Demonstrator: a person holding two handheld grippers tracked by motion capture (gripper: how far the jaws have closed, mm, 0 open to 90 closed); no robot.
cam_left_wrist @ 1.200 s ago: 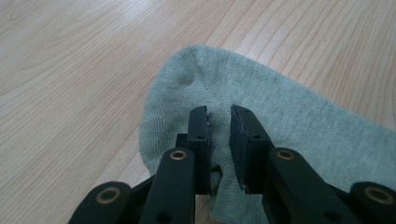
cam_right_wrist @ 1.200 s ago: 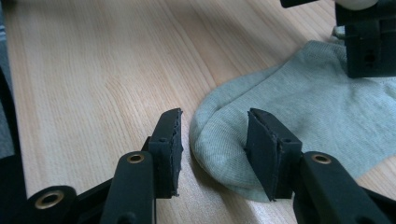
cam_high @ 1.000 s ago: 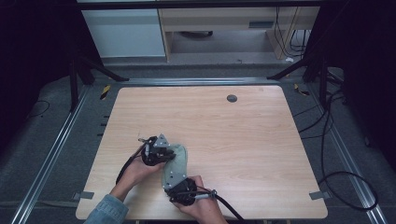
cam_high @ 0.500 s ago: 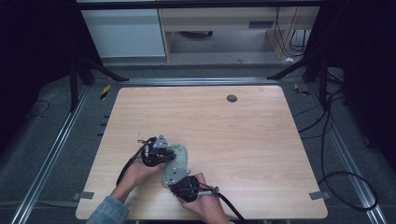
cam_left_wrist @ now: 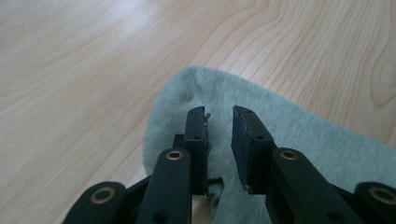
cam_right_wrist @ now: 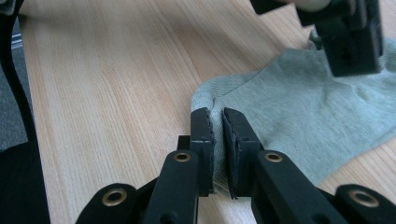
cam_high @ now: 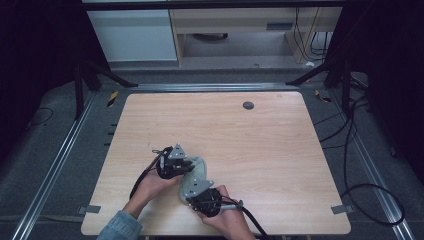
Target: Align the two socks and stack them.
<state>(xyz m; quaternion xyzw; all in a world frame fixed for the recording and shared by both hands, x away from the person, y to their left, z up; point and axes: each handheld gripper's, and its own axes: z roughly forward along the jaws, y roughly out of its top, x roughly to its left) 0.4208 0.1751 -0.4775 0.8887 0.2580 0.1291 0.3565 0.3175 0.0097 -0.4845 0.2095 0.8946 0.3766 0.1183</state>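
Note:
A grey-green sock (cam_high: pixel 201 168) lies flat on the wooden table (cam_high: pixel 260 145) near its front edge. My left gripper (cam_high: pixel 186 165) is over the sock's left end. In the left gripper view its jaws (cam_left_wrist: pixel 219 112) stand a little apart above the sock (cam_left_wrist: pixel 299 135), having just opened slightly, and they grip no cloth. My right gripper (cam_high: pixel 194 188) comes in from the front. Its jaws (cam_right_wrist: pixel 217 113) have just been closing and now pinch the rounded edge of the sock (cam_right_wrist: pixel 289 107). The left gripper (cam_right_wrist: pixel 350 42) hangs at the top right of that view.
A small dark disc (cam_high: pixel 248 105) is set in the table at the back. Beyond the table stand a white cabinet (cam_high: pixel 132 35) and a low shelf. Cables (cam_high: pixel 350 150) trail on the floor at the right, and metal rails run along both sides.

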